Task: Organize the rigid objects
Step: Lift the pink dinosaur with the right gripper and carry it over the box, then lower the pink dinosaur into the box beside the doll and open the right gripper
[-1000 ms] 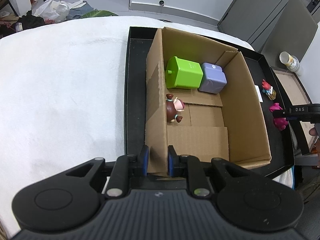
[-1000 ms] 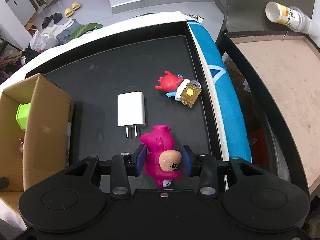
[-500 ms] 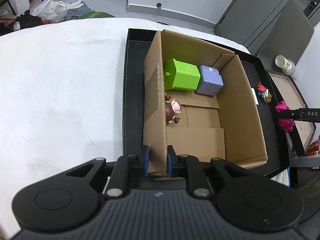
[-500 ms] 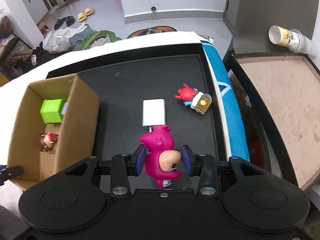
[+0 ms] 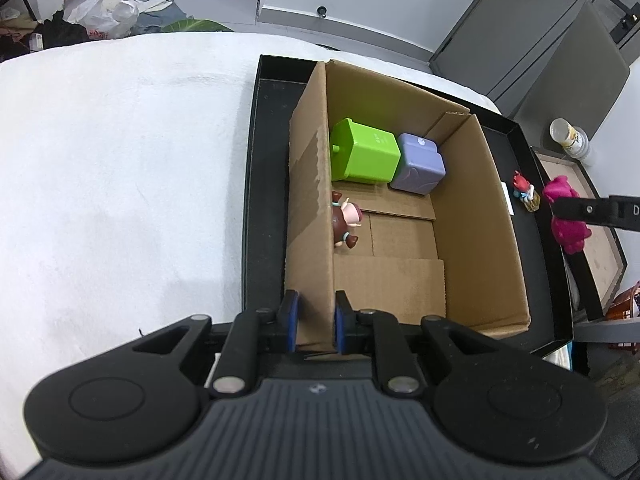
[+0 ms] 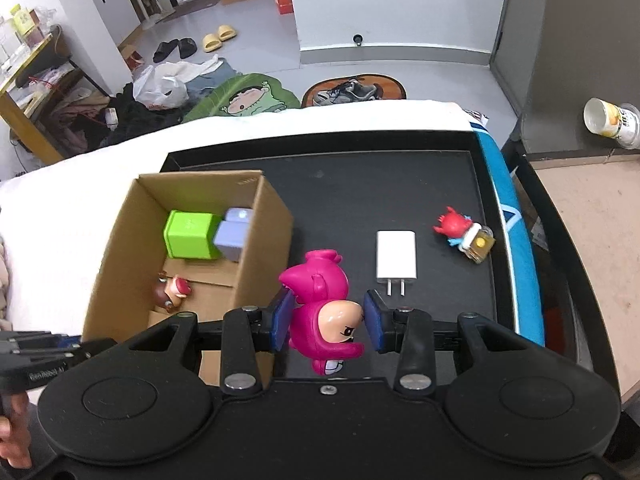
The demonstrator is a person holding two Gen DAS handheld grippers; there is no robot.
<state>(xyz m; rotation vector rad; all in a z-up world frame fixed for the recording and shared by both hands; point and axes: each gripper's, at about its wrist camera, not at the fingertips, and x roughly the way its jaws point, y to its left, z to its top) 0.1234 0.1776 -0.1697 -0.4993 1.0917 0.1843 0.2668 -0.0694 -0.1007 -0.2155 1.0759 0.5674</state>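
Bed (image 5: pixel 120 200) in white carries the black tray (image 6: pixel 400 184), and the box (image 5: pixel 480 216) sits on the tray's left part. Since a second ago the right gripper (image 6: pixel 326 318) has lifted the pink figure (image 6: pixel 320 312) off the tray and carried it left, near the box's right wall; its fingers clamp the figure's sides. Left gripper (image 5: pixel 314 326) stays pinched narrow on the box's left wall. Green cube (image 5: pixel 362 156), lilac cube (image 5: pixel 418 168) and pig figure (image 5: pixel 346 222) crowd the box's far left; its near right floor is bare. Charger (image 6: pixel 396 258) and red figure (image 6: pixel 464 234) lie on open tray, right.
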